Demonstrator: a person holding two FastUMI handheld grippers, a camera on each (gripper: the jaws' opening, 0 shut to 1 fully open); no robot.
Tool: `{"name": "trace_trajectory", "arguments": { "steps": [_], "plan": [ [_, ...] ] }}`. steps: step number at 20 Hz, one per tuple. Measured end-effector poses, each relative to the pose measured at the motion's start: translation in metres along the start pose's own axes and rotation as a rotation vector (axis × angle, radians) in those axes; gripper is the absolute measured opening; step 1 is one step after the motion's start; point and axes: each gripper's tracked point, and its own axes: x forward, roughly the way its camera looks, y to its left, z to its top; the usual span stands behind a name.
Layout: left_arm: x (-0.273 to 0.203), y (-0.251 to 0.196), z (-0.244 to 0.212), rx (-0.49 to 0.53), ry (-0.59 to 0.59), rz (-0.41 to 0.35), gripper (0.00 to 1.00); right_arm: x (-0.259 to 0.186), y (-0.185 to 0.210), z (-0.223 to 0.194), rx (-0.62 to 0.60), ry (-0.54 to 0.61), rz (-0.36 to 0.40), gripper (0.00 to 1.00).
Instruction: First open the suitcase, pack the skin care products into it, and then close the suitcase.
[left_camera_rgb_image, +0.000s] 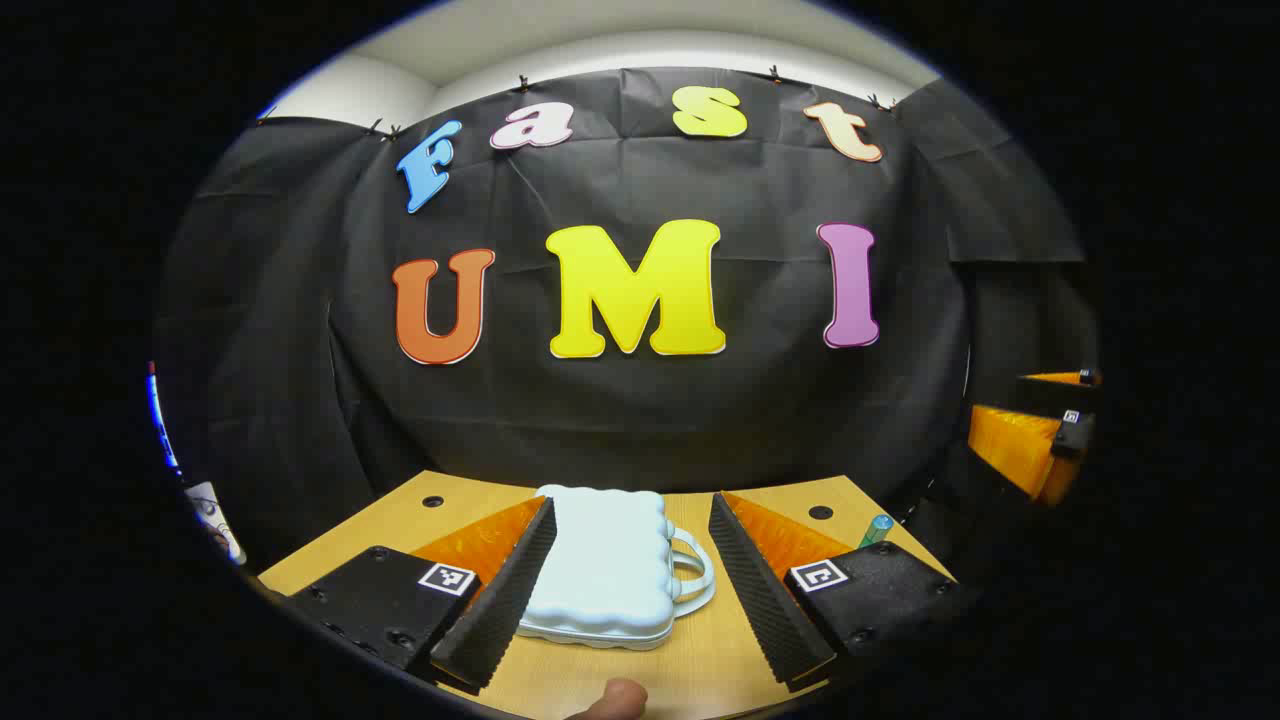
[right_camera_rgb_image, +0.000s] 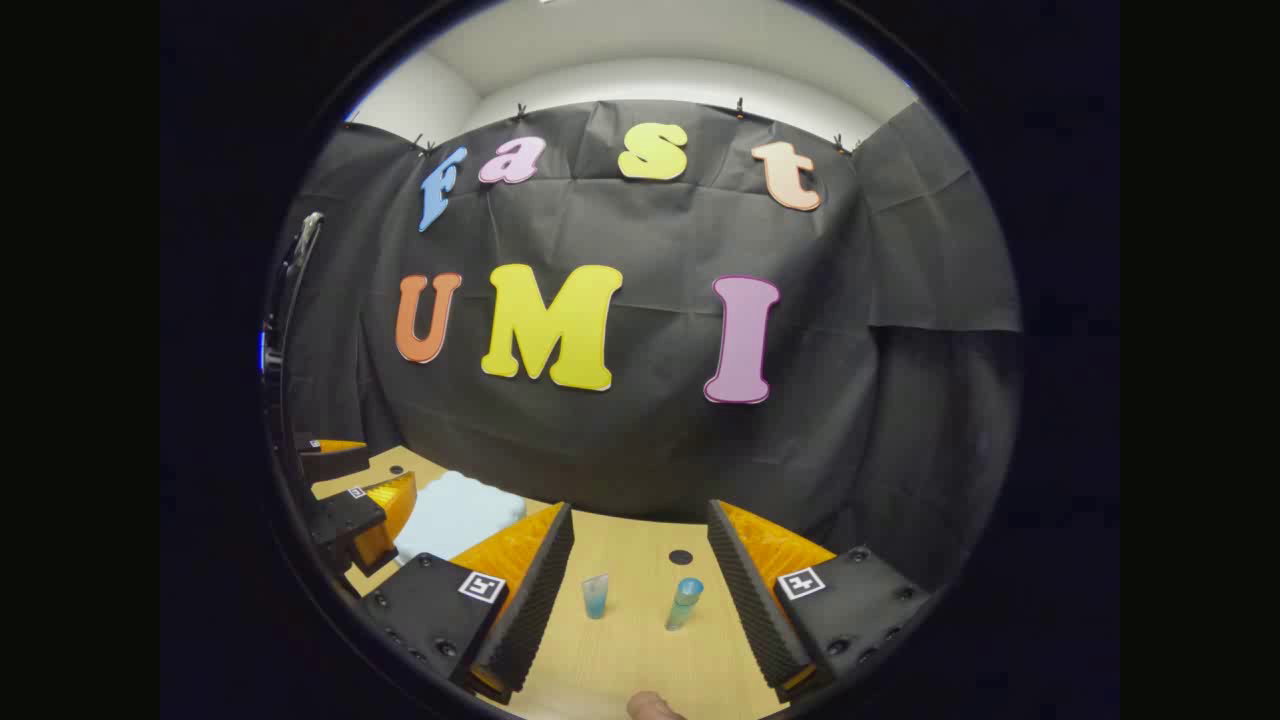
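The suitcase (left_camera_rgb_image: 605, 570), a small pale blue case with a scalloped edge, lies flat and closed on the wooden table (left_camera_rgb_image: 690, 670), its handle (left_camera_rgb_image: 693, 578) pointing toward three o'clock in the left gripper view. There it sits between the two fingers of the left gripper (left_camera_rgb_image: 635, 600), which is spread wide and grips nothing; whether its finger at nine o'clock brushes the case's side I cannot tell.

In the right gripper view the same suitcase (right_camera_rgb_image: 455, 515) shows at about nine o'clock, partly behind the left gripper (right_camera_rgb_image: 350, 500), which enters from the edge there.

The skin care products stand upright on the table well apart from the case. In the right gripper view a small clear blue tube (right_camera_rgb_image: 595, 596) stands at about six o'clock and a taller blue-green bottle (right_camera_rgb_image: 684, 603) just beside it toward three o'clock. Both lie in the gap of the right gripper (right_camera_rgb_image: 640, 600), whose fingers are wide apart and hold nothing. The bottle's top (left_camera_rgb_image: 877, 527) also peeks out at four o'clock in the left gripper view, where the right gripper (left_camera_rgb_image: 1040, 440) shows at three o'clock.

A dark round hole (right_camera_rgb_image: 680, 556) marks the table beyond the bottle. A fingertip (right_camera_rgb_image: 655, 708) shows at six o'clock.
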Motion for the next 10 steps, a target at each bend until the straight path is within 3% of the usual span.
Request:
{"name": "trace_trajectory", "arguments": {
  "steps": [5,10],
  "plan": [
    [0.015,-0.013,-0.035,0.148,-0.007,0.006,0.98,-0.007,-0.037,-0.011,-0.020,0.011,-0.058,0.80],
    [0.049,-0.035,-0.099,0.457,0.038,0.008,0.98,-0.011,-0.083,-0.036,-0.007,0.049,-0.120,0.79]
  ]
}}
